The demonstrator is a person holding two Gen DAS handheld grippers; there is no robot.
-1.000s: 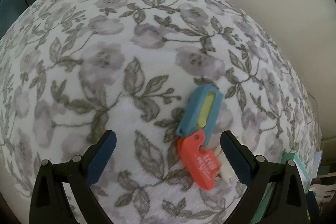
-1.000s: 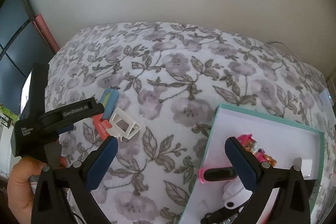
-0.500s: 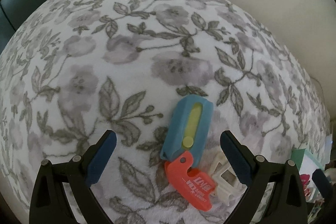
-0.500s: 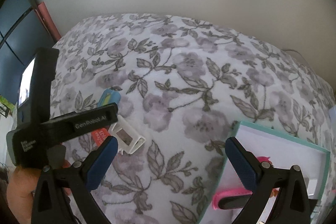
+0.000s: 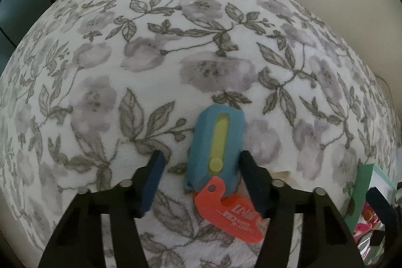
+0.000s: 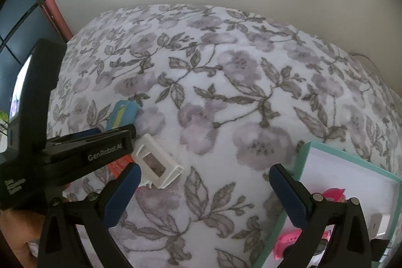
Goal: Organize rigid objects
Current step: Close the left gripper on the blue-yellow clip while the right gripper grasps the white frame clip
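Observation:
A blue block with a yellow slider [image 5: 216,147] lies on the floral cloth, with an orange plastic piece [image 5: 231,212] overlapping its near end. My left gripper [image 5: 201,175] is open with its jaws partly closed in; the blue block sits between the fingers, the right finger touching its side. In the right wrist view the left gripper [image 6: 95,142] covers the blue block [image 6: 123,114]. A white plastic frame [image 6: 158,162] lies beside it. My right gripper [image 6: 203,192] is open and empty above the cloth.
A teal-rimmed white box [image 6: 326,150] at the right holds pink toys [image 6: 331,195] and other small items; its corner shows in the left wrist view [image 5: 361,192]. A wall stands behind the table. A red-brown post [image 6: 57,16] and dark panels are at the left.
My left gripper has moved forward and down over the blue block, and its jaws have narrowed around it. My right gripper has drifted left, away from the box.

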